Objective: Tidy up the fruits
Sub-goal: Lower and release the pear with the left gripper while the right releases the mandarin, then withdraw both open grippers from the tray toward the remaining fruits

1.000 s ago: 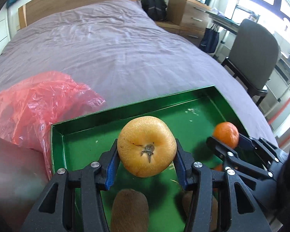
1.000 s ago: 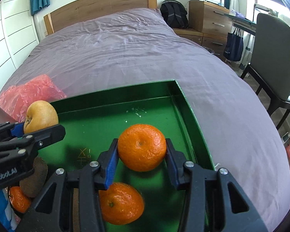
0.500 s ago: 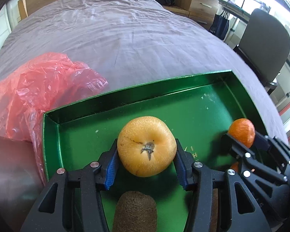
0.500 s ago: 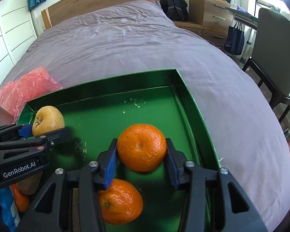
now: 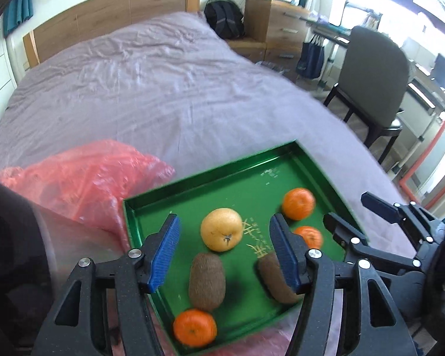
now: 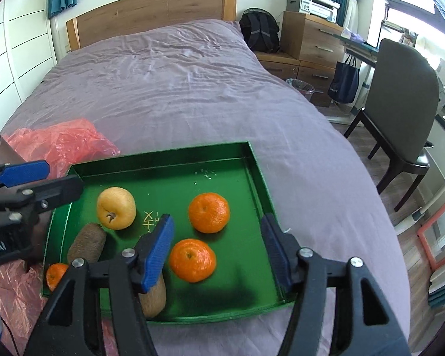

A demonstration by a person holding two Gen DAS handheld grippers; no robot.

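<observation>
Six fruits are found lying in the green tray (image 6: pixel 259 175) on the bed (image 6: pixel 178 83). Both the left gripper (image 5: pixel 227 255) and right gripper (image 6: pixel 216 255) are opening, nothing held.

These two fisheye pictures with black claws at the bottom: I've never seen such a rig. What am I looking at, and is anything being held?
No robot here: a person holds a two-finger gripper in each hand, with a camera on each looking along its fingers. One picture is from the left gripper, the other from the right gripper.

A green tray lies on a bed with a purple cover, beside a red plastic bag. In the tray lie a yellow pear, three mandarins, for example this one, and two kiwis, one here.

Nothing is held. Both grippers' jaws are opening, with no fruit between them.
</observation>
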